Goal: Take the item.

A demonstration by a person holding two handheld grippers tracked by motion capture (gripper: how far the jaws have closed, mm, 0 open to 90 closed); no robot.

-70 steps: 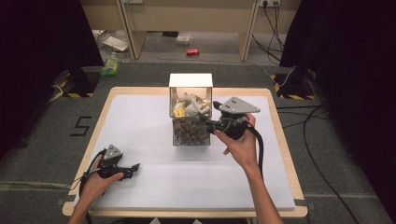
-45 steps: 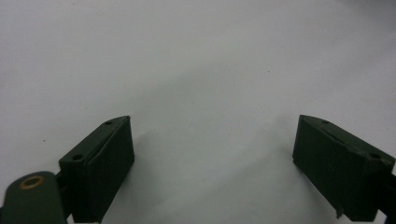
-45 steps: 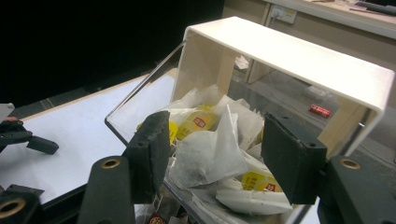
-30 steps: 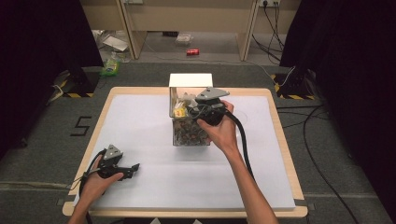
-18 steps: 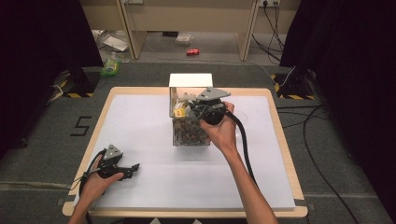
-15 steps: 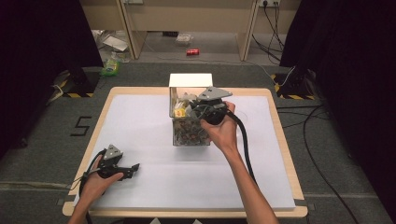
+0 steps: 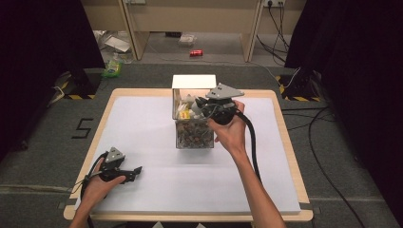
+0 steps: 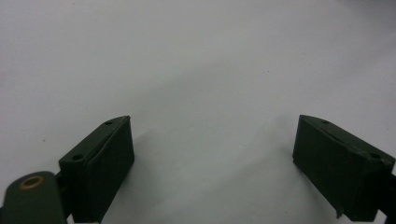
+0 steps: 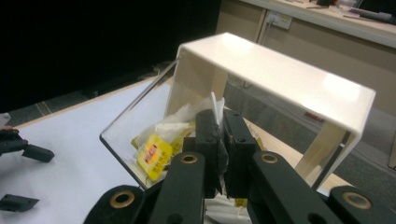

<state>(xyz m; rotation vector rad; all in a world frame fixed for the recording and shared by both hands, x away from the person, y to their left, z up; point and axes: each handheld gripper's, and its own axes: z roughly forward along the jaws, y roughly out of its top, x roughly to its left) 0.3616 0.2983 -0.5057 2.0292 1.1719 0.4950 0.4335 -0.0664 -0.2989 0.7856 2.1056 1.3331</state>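
A white packet is pinched between the jaws of the right claw, only a thin edge of it standing up above the jaw tips; what kind of packet it is cannot be told. It is held just over the open top of the box, a clear-walled container with a white back and top panel, standing at the far middle of the desk. Beneath the jaws more packets lie in the box, a yellow one and several white ones among them.

Since 2.3 s ago the right claw has been moved from the right of the box leftward over its opening, and over the last second it has barely been shifted. In the high view the right claw is seen above the box's right part, with the hand behind it. From the clenched jaws and the paper edge between them, a grasp is judged to have been made, so the packet is probably about to be lifted out.

The left claw is rested at the near left on the white desk cover, where it has been kept throughout. Its jaws stand released and wide apart, with nothing between them but bare cover.
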